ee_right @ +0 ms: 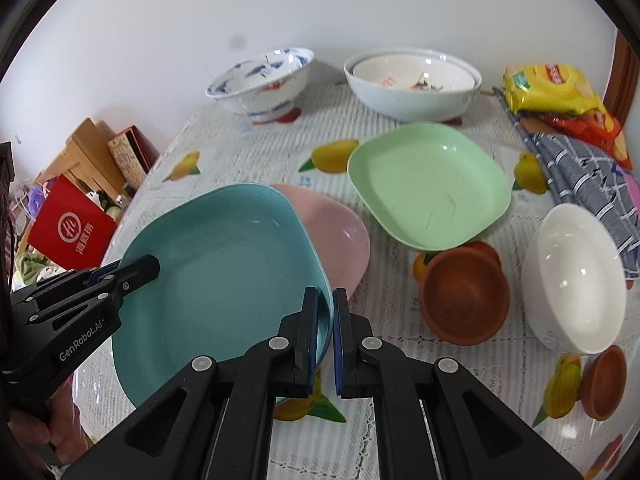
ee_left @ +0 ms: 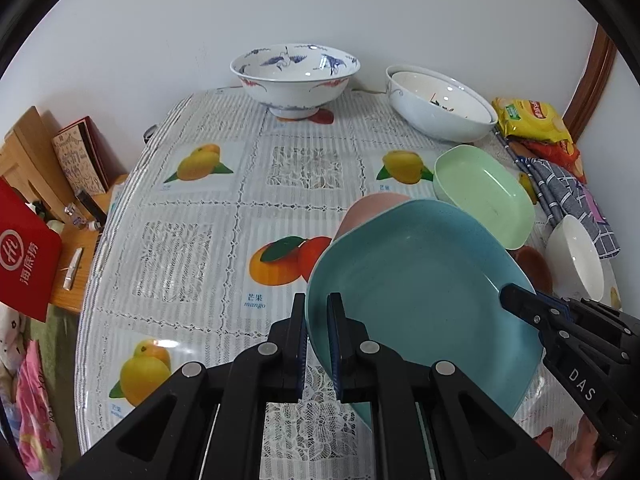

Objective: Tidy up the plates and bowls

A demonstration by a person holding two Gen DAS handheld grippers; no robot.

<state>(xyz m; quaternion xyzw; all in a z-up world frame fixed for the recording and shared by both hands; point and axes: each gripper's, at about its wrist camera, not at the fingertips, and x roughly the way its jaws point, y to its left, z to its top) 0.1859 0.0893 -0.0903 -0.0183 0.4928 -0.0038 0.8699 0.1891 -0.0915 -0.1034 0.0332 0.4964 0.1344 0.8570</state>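
Note:
A teal plate (ee_left: 416, 280) (ee_right: 224, 272) is held by both grippers, tilted, over a pink plate (ee_right: 336, 232) whose edge shows in the left wrist view (ee_left: 368, 210). My left gripper (ee_left: 317, 320) is shut on the teal plate's left rim; it also shows in the right wrist view (ee_right: 150, 266). My right gripper (ee_right: 325, 312) is shut on its right rim; it also shows in the left wrist view (ee_left: 510, 294). A green plate (ee_right: 428, 188) (ee_left: 484, 192) lies to the right.
At the back stand a blue-patterned bowl (ee_left: 294, 76) (ee_right: 260, 80) and stacked white bowls (ee_left: 440, 104) (ee_right: 412, 80). A white bowl (ee_right: 576, 276) (ee_left: 574, 256), two brown bowls (ee_right: 464, 296) (ee_right: 604, 384), a checked cloth (ee_right: 588, 176) and snack bags (ee_right: 552, 92) are right. The table edge (ee_left: 116, 220) drops at left.

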